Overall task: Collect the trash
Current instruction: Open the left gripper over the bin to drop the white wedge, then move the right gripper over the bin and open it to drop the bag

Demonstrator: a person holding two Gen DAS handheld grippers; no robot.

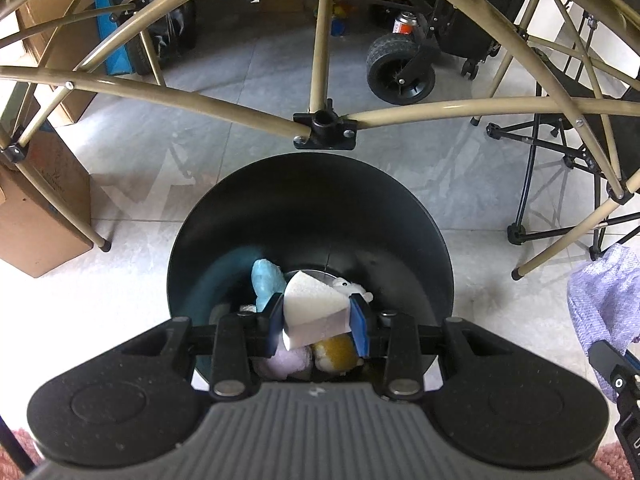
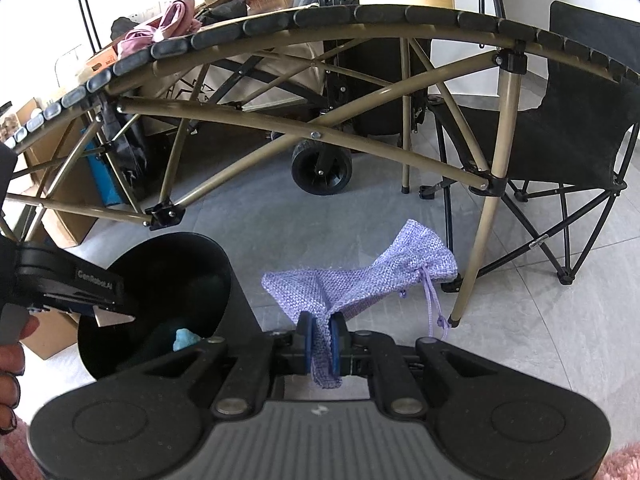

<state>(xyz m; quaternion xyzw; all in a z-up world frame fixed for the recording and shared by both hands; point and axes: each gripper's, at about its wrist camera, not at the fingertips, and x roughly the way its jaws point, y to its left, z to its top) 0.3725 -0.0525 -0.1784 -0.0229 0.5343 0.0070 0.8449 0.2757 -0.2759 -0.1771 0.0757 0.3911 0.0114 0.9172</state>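
grey tiled floor [image 1: 248, 92] — left gripper [image 1: 319, 320] clamps white sponge [image 1: 312, 308] over black bin [image 1: 312, 208]; right gripper [image 2: 321, 340] pinches purple pouch [image 2: 360, 276].

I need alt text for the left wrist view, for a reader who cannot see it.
The left hand-held gripper holds a white foam wedge over an open black bin that already contains blue, purple and yellow soft items. The bin stands on a grey tiled floor under a tan folding table frame.
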